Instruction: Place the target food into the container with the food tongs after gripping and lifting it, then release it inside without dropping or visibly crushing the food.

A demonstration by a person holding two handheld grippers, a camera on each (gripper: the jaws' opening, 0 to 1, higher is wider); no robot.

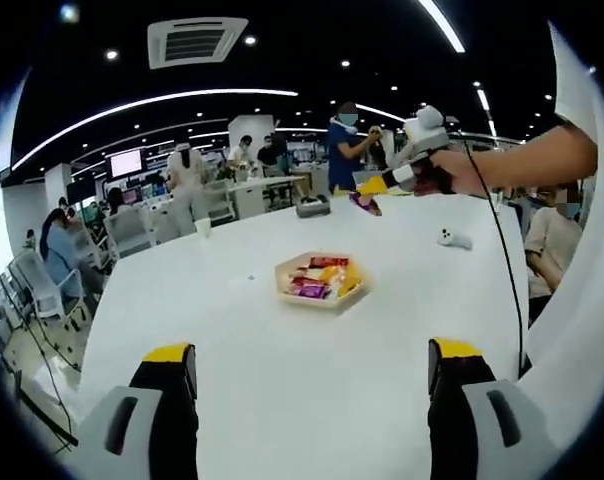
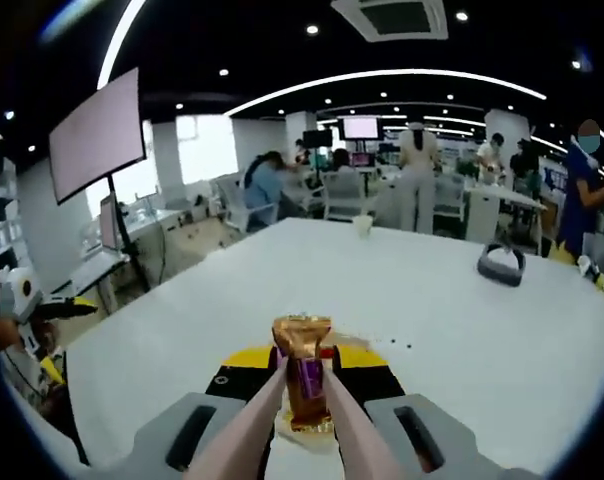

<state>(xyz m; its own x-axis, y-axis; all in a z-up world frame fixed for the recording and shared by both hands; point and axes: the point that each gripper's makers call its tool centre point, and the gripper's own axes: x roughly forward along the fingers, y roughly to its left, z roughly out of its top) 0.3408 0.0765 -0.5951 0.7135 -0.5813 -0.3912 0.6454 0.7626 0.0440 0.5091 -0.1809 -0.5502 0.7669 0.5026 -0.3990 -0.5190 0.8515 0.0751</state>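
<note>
A pale six-sided container holding several wrapped snacks rests mid-table, ahead of my left gripper, whose jaws stand wide open and hold nothing. Beyond it, a hand holds my right gripper in the air at the far right, with a purple snack packet hanging from its tip. In the right gripper view, my right gripper is shut on pink food tongs. The tongs pinch a gold and purple snack packet, upright and lifted off the white table.
A black device, a paper cup and a small white object sit towards the table's far side. A cable trails from the hand. People, chairs and desks surround the table.
</note>
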